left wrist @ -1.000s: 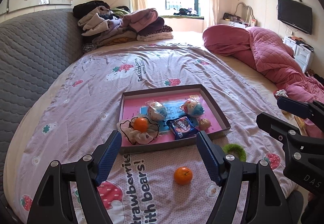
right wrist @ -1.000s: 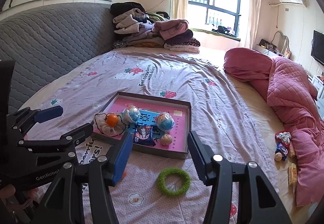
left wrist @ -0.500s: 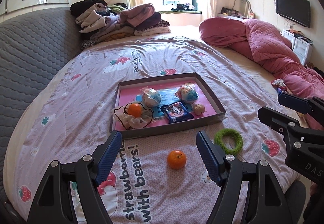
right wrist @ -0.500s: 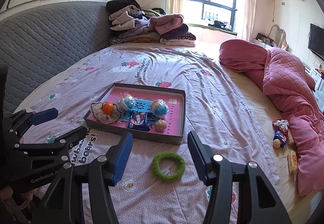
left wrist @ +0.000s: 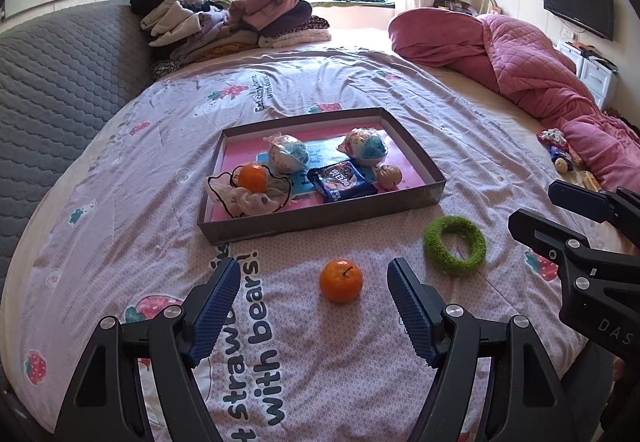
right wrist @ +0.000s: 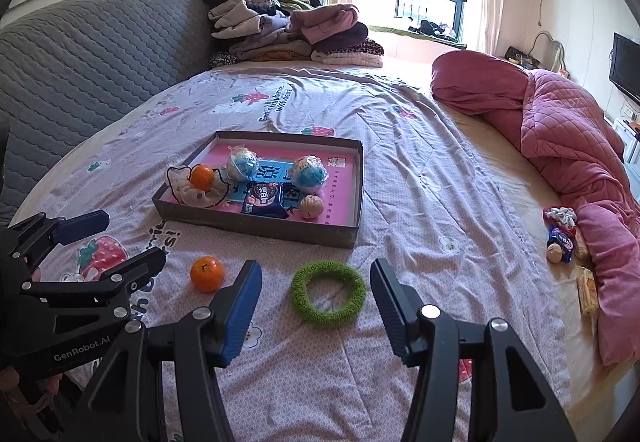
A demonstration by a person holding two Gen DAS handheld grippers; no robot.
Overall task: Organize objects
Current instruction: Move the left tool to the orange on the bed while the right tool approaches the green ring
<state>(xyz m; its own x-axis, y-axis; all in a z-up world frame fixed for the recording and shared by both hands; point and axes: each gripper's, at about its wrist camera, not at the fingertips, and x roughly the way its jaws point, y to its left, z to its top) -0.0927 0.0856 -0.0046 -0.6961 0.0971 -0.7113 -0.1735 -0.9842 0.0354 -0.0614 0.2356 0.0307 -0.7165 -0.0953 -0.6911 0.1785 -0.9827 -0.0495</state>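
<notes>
Shallow brown cardboard tray with pink floor (left wrist: 320,216), frame centre, already holds several items. Loose orange mandarin (left wrist: 341,280) between left gripper (left wrist: 314,274) spread jaws; fuzzy green ring (right wrist: 329,294) between right gripper (right wrist: 316,274) spread jaws. Both ungrasped — two left, I reckon.

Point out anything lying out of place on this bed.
A loose orange tangerine and a fuzzy green ring lie on the bedsheet outside the shallow cardboard tray; small items sit strewn beside the pink quilt.
</notes>
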